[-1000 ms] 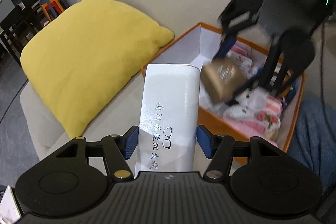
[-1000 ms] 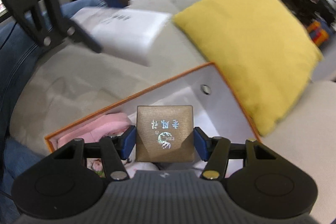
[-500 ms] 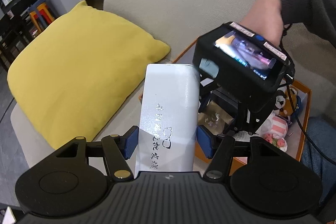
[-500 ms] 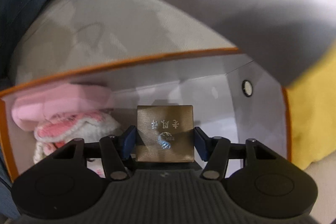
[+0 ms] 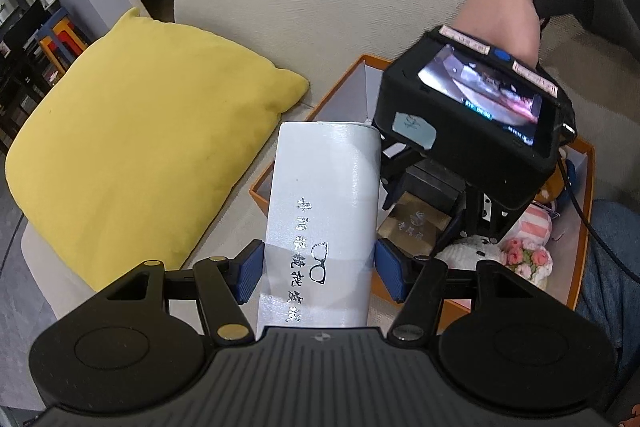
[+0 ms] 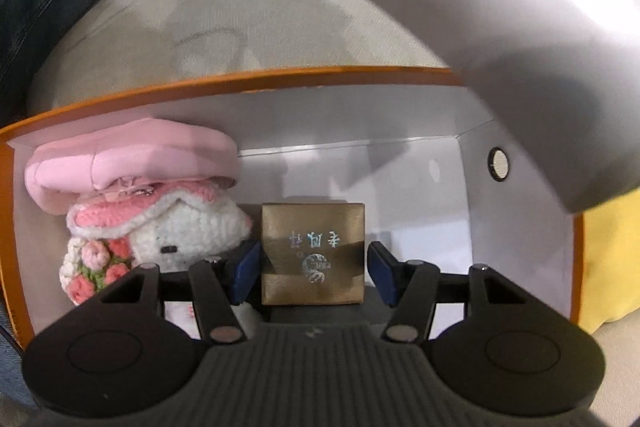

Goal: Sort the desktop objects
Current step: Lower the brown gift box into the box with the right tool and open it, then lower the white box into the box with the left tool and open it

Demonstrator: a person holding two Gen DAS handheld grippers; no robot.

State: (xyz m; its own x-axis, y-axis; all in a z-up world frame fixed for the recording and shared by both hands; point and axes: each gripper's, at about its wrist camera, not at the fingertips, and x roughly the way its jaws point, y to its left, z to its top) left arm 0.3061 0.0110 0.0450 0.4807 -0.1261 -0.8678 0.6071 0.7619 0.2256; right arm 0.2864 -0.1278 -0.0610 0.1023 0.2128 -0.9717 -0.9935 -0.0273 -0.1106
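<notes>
1. A long white glossy glasses case with silver print and a small spectacles logo is pinched at its near end between the blue pads of the left gripper. It is held in the air, its far end reaching over the near corner of the box.
2. A small square gold-brown gift box with iridescent print is seen between the blue pads of the right gripper. A thin gap shows at each side, so the jaws look slightly spread. It is low inside the box, near the floor; contact with the floor cannot be told.
3. An orange-rimmed cardboard box with white inner walls is set on a beige fabric sofa seat.
4. The right half of the box floor is bare white; a round hole is seen in the right wall.
5. The left part of the box is filled by a pink padded pouch, with a white-and-pink crocheted plush with knitted roses in front of it, just beside the gold box.
6. The white case hangs blurred over the right corner of the box in the right wrist view, close to the right gripper.
7. A yellow cushion lies on the sofa left of the box, near its rim.
8. A blue-jeaned leg is seen at the box's right side.
</notes>
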